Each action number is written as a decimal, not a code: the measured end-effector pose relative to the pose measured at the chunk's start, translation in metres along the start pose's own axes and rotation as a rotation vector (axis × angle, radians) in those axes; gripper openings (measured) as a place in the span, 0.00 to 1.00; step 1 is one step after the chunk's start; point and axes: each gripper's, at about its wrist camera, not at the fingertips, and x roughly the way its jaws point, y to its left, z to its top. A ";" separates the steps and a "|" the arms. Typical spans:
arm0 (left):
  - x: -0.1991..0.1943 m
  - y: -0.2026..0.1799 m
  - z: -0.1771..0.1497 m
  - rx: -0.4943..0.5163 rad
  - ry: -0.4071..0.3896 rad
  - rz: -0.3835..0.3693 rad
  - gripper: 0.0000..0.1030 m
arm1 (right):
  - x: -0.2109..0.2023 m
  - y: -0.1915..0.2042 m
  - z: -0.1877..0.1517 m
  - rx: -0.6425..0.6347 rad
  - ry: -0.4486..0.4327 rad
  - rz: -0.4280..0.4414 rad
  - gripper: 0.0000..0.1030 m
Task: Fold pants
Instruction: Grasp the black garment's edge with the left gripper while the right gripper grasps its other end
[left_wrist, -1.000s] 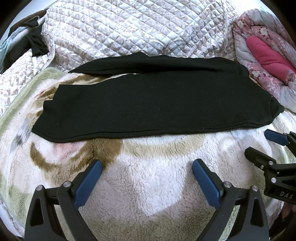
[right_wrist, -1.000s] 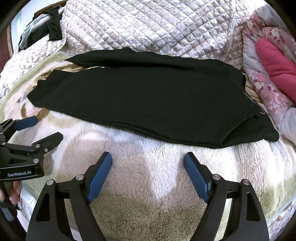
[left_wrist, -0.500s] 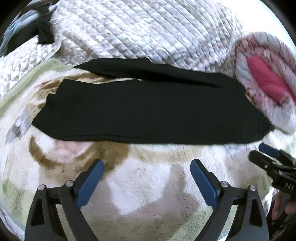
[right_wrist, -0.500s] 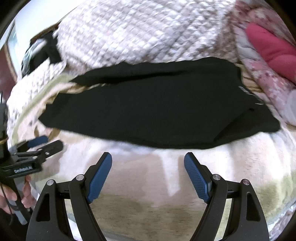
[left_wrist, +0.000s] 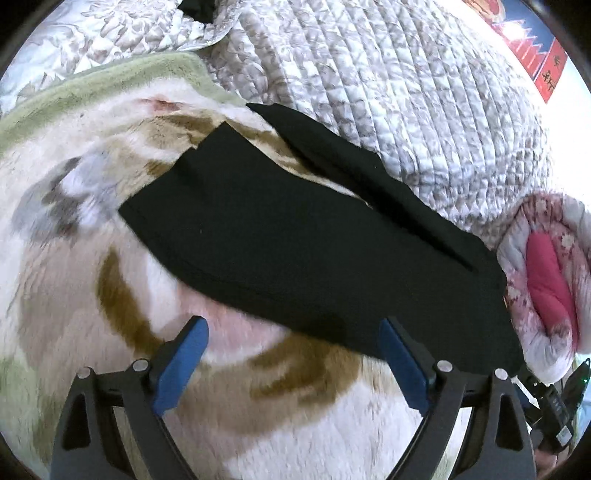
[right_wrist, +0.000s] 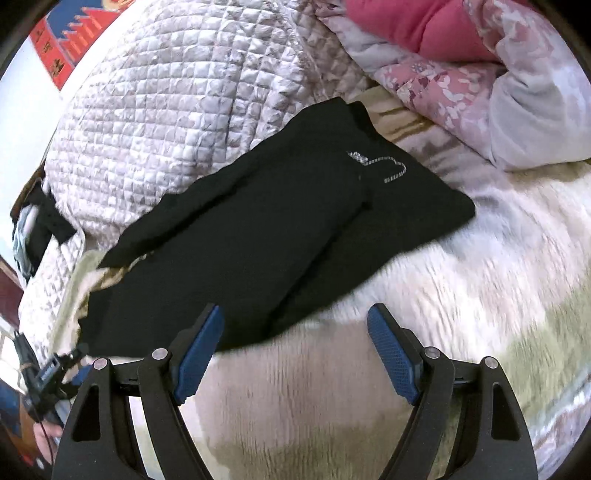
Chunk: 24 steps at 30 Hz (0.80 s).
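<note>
The black pants (left_wrist: 303, 251) lie flat on a fleece blanket (left_wrist: 92, 229), against a quilted bedspread (right_wrist: 166, 122). A floral duvet (right_wrist: 480, 92) sits beside the waistband. Left gripper (left_wrist: 295, 362) and right gripper (right_wrist: 295, 350): jaws wide apart, holding nothing.

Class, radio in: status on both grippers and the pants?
Left gripper open, empty. Right gripper open, empty. Black pants lying flat on fleece blanket, ungrasped. Nothing on them.

Black pants (left_wrist: 295, 243) lie flat on the fleece blanket, legs together, a silver motif near the waist.
</note>
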 end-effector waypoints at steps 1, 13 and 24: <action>0.004 0.001 0.003 -0.006 -0.002 0.001 0.91 | 0.004 -0.004 0.006 0.017 -0.003 0.006 0.78; 0.039 0.011 0.037 -0.041 -0.030 0.089 0.44 | 0.036 -0.032 0.050 0.114 -0.039 -0.056 0.16; -0.014 0.004 0.036 -0.033 -0.097 0.072 0.03 | -0.019 -0.017 0.054 0.124 -0.063 0.056 0.04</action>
